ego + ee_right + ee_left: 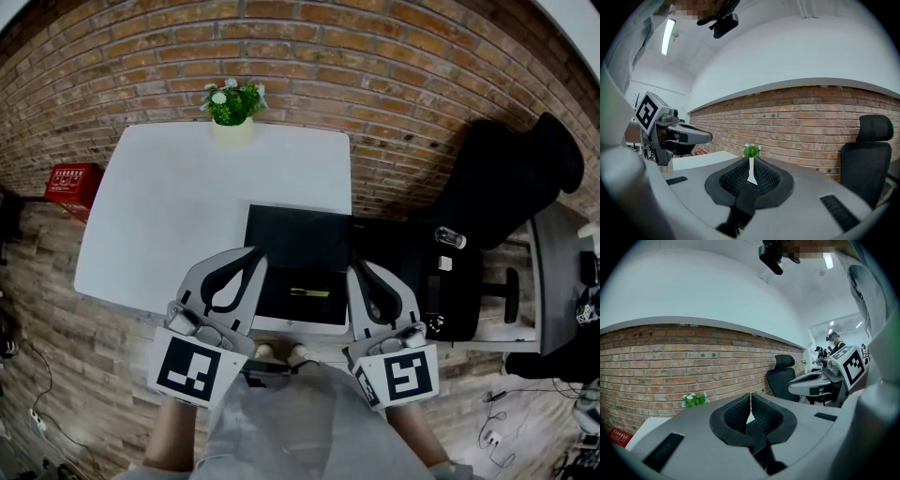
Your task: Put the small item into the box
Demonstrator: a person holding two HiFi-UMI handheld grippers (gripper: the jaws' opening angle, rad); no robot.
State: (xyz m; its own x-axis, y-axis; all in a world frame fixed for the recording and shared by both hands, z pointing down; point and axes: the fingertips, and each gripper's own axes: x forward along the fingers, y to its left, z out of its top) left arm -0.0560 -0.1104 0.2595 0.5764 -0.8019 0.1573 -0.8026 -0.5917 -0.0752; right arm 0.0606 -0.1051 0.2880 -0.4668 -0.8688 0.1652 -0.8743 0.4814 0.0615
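My left gripper (255,253) and right gripper (357,270) both have their jaws pressed together on nothing. The slim yellow item (309,292) seems to lie already inside the black box (281,234). It looks light, flat and likely to slide, so I'd pinch it across its narrow width.

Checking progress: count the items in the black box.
1: a thin yellow item in the black box, near its front. The left gripper and right gripper cover its near corners; more may be hidden.

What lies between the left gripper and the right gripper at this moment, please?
In the head view, the black box sits between the left gripper and the right gripper, with a small yellow item lying inside it.
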